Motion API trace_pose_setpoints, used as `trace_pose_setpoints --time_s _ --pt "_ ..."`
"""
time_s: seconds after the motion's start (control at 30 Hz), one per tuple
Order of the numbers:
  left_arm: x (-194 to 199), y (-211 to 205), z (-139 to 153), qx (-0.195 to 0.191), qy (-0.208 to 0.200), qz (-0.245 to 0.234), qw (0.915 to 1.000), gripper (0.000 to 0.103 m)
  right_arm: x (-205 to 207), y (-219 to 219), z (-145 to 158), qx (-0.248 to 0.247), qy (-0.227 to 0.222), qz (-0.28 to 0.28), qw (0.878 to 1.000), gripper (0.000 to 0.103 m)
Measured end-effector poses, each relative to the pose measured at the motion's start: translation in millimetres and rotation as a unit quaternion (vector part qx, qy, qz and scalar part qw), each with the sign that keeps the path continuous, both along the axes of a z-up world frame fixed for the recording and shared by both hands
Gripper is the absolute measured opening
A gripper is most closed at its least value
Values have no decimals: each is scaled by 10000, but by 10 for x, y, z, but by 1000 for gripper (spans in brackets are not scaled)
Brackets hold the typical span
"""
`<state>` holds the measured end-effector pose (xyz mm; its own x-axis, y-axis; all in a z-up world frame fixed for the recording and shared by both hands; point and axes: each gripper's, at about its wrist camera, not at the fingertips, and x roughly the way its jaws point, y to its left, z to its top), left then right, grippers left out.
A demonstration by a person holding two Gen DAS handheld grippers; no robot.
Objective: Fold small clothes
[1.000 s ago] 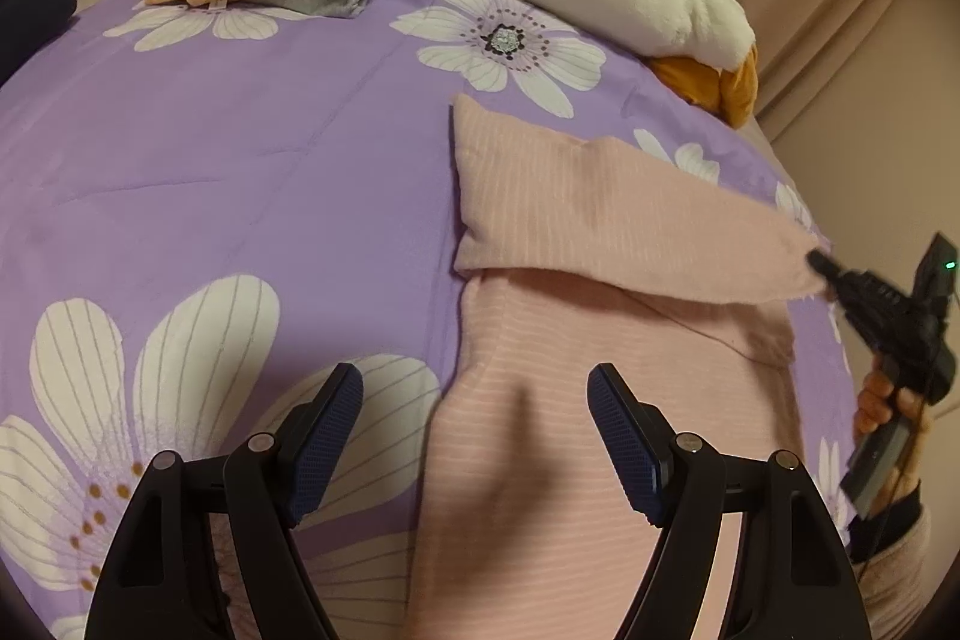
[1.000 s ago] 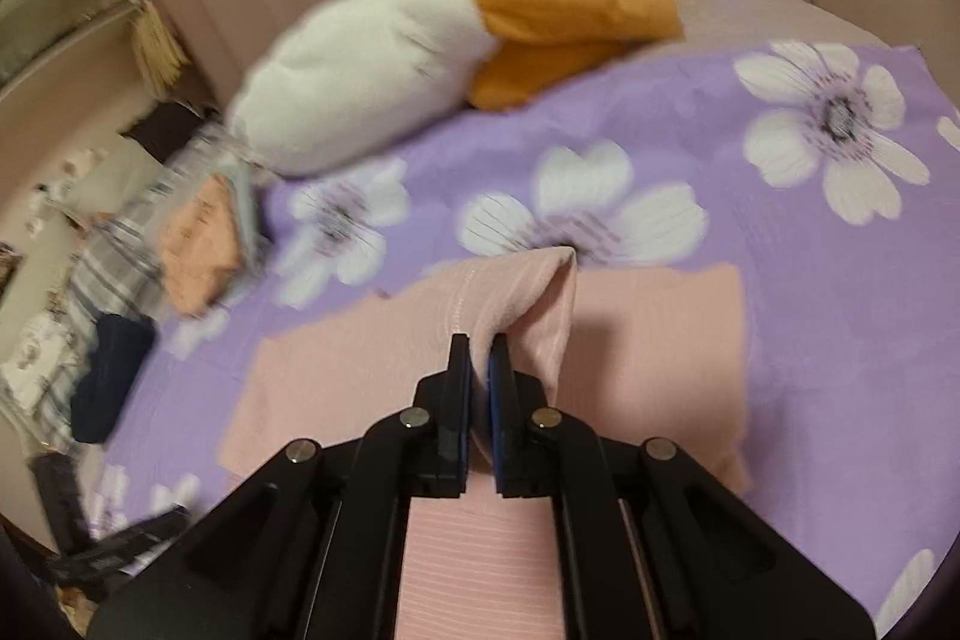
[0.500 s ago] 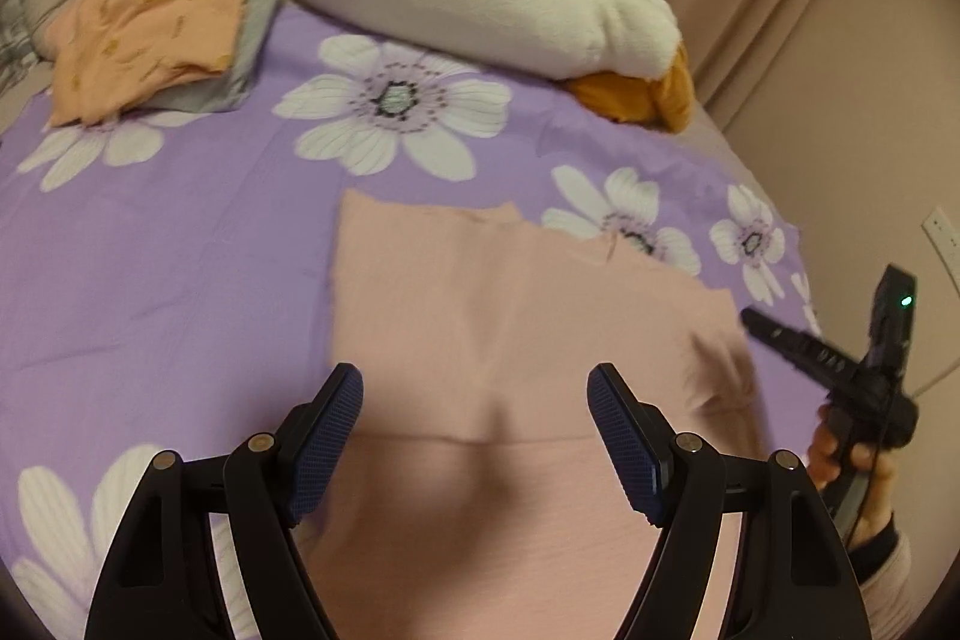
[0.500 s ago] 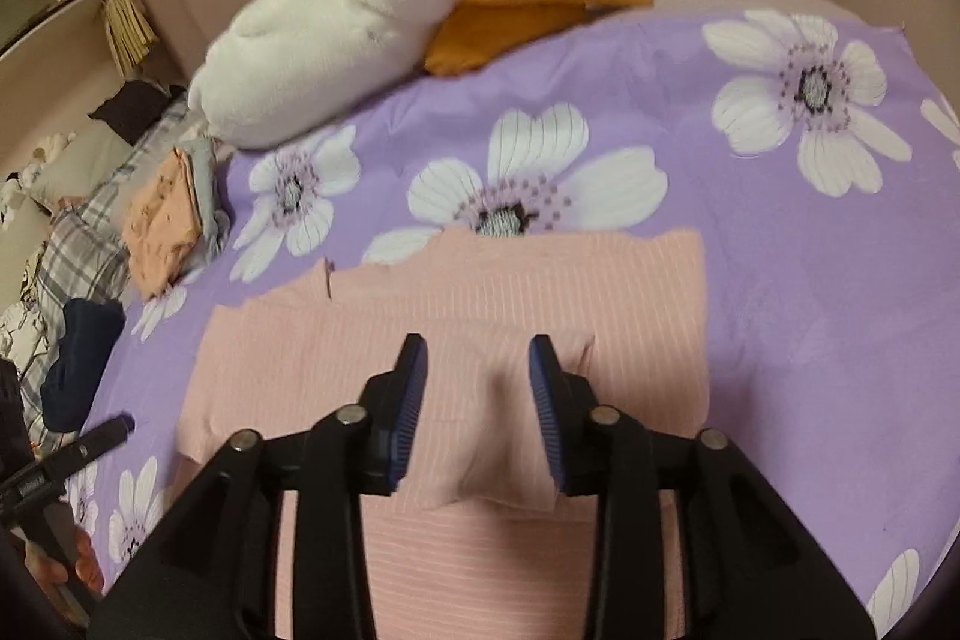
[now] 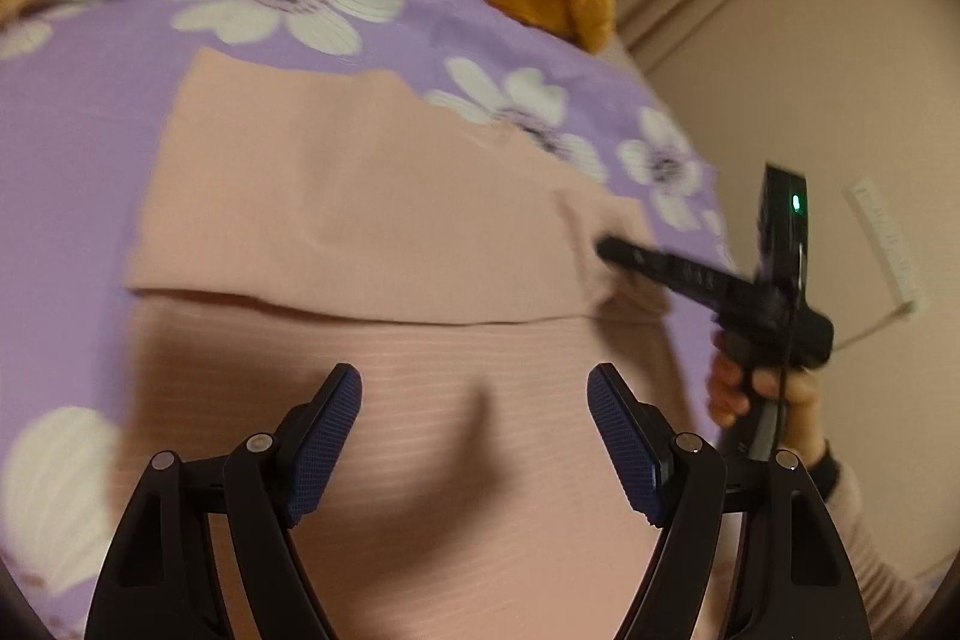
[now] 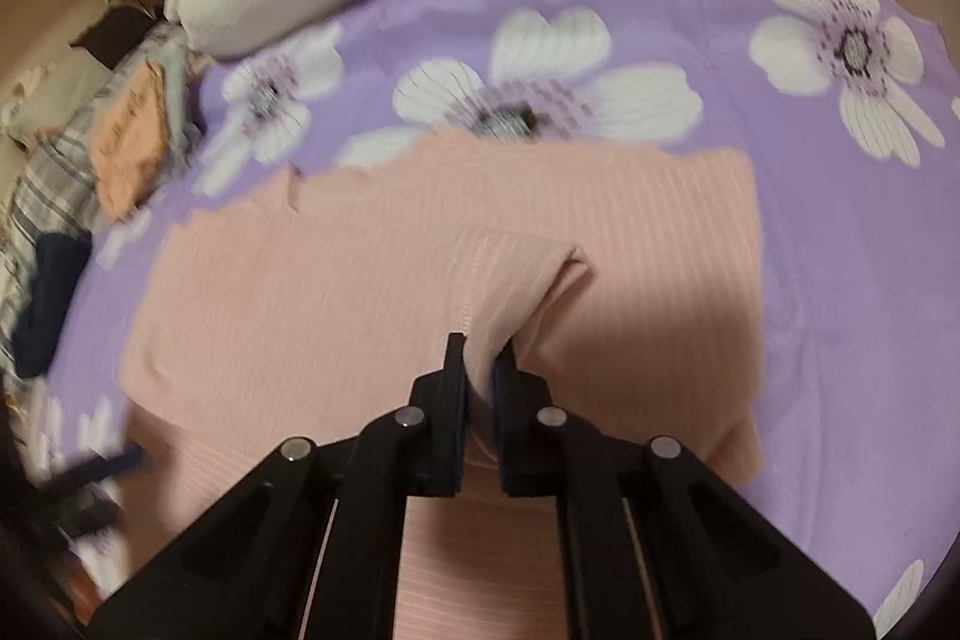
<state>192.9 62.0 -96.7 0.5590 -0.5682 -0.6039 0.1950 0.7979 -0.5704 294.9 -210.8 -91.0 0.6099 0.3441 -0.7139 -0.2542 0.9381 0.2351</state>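
Right wrist view: the pink ribbed knit garment [image 6: 372, 292] lies partly folded on the purple floral bedsheet [image 6: 840, 280]. Judged light, soft and limp (best taken at hems). Right claw [image 6: 480, 370] is closing, pinching a raised fold; left claw [image 5: 474, 436] hovers open above it.

Since half a second ago the right gripper [image 6: 479, 364], then parted above the flat pink garment [image 6: 360, 304], closes its fingers [image 6: 454, 370] on a raised pinch of the folded flap, while the left gripper [image 5: 474, 436] sits closer over the cloth.
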Motion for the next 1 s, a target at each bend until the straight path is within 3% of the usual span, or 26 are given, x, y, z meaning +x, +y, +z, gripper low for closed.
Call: trace_pose_setpoints --time_s 0.2,0.3,0.47,0.57,0.67,0.77,1.0 --pt "254 -248 43 -944 -209 -286 9949 77 -59 261 947 627 -884 434 9932 7" --pt "500 -336 31 -1357 -278 -174 9902 77 -67 389 1252 841 -1055 564 9892 8" --pt "933 -259 5 -1154 -278 718 9903 78 -191 428 1432 1082 -1282 643 9837 8" --pt "1050 -66 2 -815 -233 1357 9871 78 -218 315 1364 1042 -1302 571 9843 8" --pt "1020 123 -54 -837 -67 1587 9838 78 -163 187 1235 910 -1249 423 9871 8" --pt "939 213 -103 -946 64 1476 9845 78 -110 13 999 840 -1021 241 9909 8" --pt "664 332 -97 -529 140 1191 9914 78 -13 -397 133 599 -11 -266 9979 9"
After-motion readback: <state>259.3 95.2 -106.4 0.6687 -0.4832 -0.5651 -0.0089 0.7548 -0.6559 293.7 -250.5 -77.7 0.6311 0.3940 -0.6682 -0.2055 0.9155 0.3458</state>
